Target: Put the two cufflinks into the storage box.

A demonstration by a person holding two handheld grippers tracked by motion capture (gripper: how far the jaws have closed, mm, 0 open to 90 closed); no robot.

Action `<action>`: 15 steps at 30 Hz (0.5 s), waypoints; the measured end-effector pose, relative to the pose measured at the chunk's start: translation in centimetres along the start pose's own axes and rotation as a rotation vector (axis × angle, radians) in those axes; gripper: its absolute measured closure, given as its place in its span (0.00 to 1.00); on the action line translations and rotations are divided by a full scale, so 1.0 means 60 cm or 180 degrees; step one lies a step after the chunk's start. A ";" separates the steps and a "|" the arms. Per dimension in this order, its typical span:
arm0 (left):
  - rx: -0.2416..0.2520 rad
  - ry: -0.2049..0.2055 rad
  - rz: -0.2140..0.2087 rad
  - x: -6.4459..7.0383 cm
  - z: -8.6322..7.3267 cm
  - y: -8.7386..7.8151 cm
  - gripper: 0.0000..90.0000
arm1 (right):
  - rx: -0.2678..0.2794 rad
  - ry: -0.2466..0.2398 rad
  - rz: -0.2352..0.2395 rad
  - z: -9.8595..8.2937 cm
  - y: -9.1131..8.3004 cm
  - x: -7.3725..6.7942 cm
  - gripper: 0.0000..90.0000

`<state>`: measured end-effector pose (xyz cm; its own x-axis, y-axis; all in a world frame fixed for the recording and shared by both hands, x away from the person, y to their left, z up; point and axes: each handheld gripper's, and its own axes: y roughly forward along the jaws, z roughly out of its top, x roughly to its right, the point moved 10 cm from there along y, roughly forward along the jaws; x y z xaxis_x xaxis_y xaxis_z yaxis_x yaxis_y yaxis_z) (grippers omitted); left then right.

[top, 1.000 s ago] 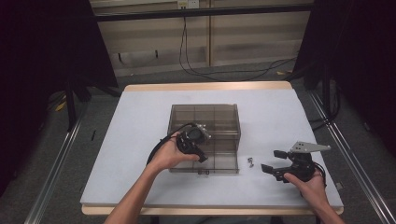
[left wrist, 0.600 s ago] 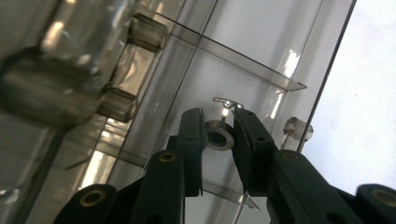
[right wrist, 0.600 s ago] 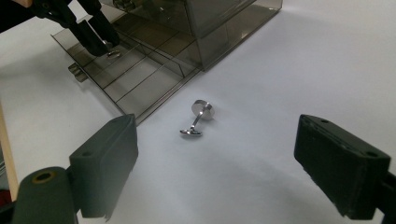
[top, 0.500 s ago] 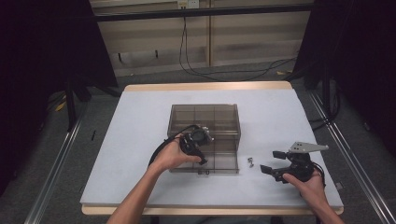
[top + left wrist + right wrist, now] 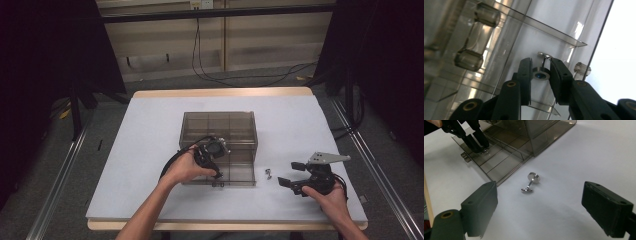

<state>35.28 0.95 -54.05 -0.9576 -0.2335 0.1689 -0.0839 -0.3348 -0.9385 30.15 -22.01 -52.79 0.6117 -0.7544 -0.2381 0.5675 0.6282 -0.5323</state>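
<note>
Left of centre in the high view, the left gripper [image 5: 216, 176] is lowered into a front compartment of the smoky divided box [image 5: 220, 120]. In its own view the jaws flank a small metal stud [image 5: 541, 73]; whether it is gripped or already released cannot be told. One piece thus appears placed. Further right, a second stud [image 5: 531, 182] lies on the counter [image 5: 150, 130], awaiting the wide-open right gripper [image 5: 292, 175].

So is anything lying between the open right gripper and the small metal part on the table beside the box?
Nothing visible does. The metal part lies alone on bare table ahead of the right gripper, beside the compartment box.
</note>
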 end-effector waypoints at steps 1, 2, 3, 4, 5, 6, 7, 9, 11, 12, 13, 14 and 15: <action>-0.0004 -0.0007 0.0012 0.001 -0.001 0.000 0.78 | 0.0002 0.0004 0.0001 0.000 0.000 0.000 0.14; -0.0010 -0.0001 -0.0002 0.002 -0.001 0.000 0.78 | 0.0001 0.0003 0.0002 0.000 0.000 0.000 0.14; 0.0003 -0.0003 0.0000 0.002 -0.001 0.000 0.78 | 0.0001 0.0001 0.0000 0.000 0.000 0.000 0.14; 0.0007 -0.0007 0.0000 0.002 -0.001 0.000 0.77 | 0.0001 0.0001 0.0000 0.000 0.000 0.000 0.14; 0.0038 -0.0029 0.0024 0.001 -0.001 0.000 0.76 | 0.0002 0.0003 0.0003 0.000 0.000 0.000 0.14; 0.0065 -0.0060 0.0026 0.000 0.000 0.000 0.75 | 0.0001 0.0002 0.0001 0.000 0.000 0.000 0.14; 0.0074 -0.0089 -0.0013 0.000 0.000 -0.001 0.73 | -0.0001 0.0003 0.0000 0.000 0.000 0.000 0.14; 0.0147 -0.0092 0.0001 -0.002 0.001 -0.001 0.71 | -0.0002 0.0002 0.0003 0.000 0.000 -0.001 0.14; 0.0196 -0.0107 0.0021 -0.004 0.001 -0.004 0.68 | -0.0008 0.0003 0.0007 0.000 0.000 0.000 0.14; 0.0236 -0.0122 0.0037 -0.005 0.002 -0.005 0.64 | -0.0009 0.0005 0.0007 0.000 0.000 0.000 0.14; 0.0269 -0.0127 0.0038 -0.005 0.003 -0.008 0.64 | -0.0010 0.0006 0.0006 0.000 0.000 0.000 0.14; 0.0326 -0.0146 0.0045 -0.005 0.004 -0.010 0.62 | -0.0010 0.0005 0.0005 0.000 0.000 0.000 0.14; 0.0358 -0.0151 0.0015 -0.004 0.005 -0.013 0.60 | -0.0010 0.0006 0.0007 0.000 0.000 0.000 0.14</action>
<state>35.67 1.01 -53.27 -0.9436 -0.2773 0.1811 -0.0455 -0.4332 -0.9002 30.14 -22.01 -52.82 0.6119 -0.7534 -0.2407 0.5646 0.6292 -0.5343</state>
